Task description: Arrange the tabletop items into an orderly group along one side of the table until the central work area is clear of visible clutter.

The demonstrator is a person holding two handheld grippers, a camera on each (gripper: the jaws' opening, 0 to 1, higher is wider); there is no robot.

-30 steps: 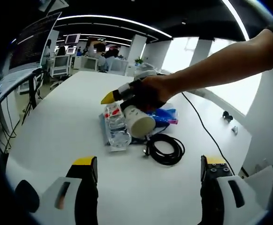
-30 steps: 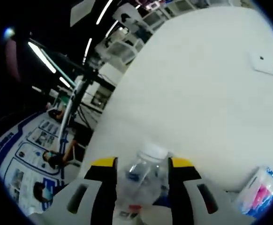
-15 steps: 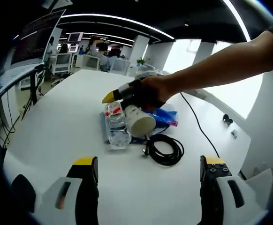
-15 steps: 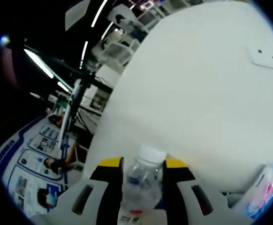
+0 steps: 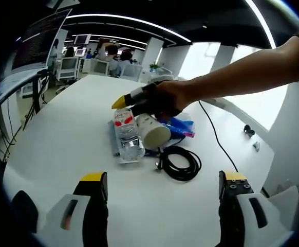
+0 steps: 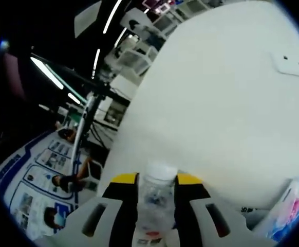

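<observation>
Your right hand-held gripper is closed on the water bottle w/ its neck between the jaws, left hand-held gripper open; bottle is probably light, thin-walled & slippery, so hold near the cap.

Both views are being bent by fisheye distortion, with straight lines curving toward the edges. In the left gripper view, strong daylight is being let in through windows at the upper right, where detail is being washed out, and ceiling light strips are being rendered as bright arcs. The white table is being lit evenly, with soft shadows being cast under the objects. In the right gripper view, the table is being overexposed, and the clear bottle at the bottom is being blurred.
</observation>
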